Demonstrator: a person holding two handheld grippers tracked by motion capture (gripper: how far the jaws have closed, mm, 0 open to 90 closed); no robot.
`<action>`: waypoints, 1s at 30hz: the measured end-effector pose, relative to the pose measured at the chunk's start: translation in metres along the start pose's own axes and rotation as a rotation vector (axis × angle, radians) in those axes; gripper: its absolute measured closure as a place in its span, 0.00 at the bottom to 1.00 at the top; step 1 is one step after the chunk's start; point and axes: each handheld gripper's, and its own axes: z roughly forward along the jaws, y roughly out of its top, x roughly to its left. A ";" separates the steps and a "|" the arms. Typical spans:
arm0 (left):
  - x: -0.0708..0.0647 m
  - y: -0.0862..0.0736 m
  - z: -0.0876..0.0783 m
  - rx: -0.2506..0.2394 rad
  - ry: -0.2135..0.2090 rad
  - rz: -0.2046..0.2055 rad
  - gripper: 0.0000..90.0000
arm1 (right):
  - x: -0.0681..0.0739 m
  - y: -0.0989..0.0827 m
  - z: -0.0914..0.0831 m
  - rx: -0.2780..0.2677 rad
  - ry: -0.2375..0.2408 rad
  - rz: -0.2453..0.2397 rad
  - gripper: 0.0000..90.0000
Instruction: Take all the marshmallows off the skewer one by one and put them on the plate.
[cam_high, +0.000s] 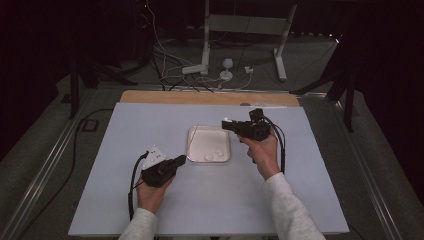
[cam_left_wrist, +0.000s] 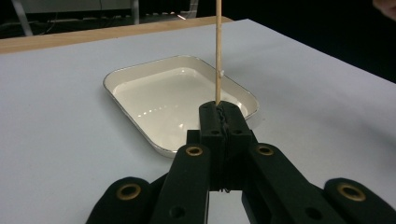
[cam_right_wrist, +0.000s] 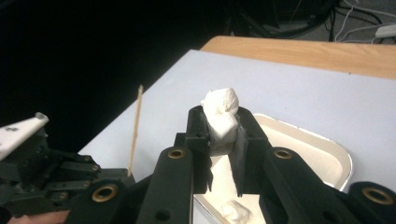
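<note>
My left gripper (cam_left_wrist: 219, 114) was clamped shut on a thin wooden skewer (cam_left_wrist: 217, 51), held upright at the near edge of the white tray (cam_left_wrist: 140, 74), presumably so its point stood free to take a piece. My right gripper (cam_right_wrist: 223, 122) was closed on a soft white marshmallow (cam_right_wrist: 221, 112), lifted over the tray's far right side with two more pieces (cam_high: 214, 155) lying in the tray below. The right hand (cam_high: 262, 150) was raised, its gripper pointing left toward the skewer, while the left hand (cam_high: 150, 192) sat low near the table.
</note>
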 end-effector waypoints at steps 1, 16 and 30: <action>0.000 0.000 0.000 -0.001 -0.003 -0.002 1.00 | -0.001 -0.002 0.001 0.004 -0.002 0.000 0.88; -0.001 0.001 0.000 -0.007 -0.009 -0.016 1.00 | -0.009 -0.023 0.018 0.067 -0.047 -0.009 0.86; -0.001 0.001 0.001 -0.005 -0.010 -0.019 1.00 | -0.014 -0.042 0.029 0.140 -0.111 -0.040 0.85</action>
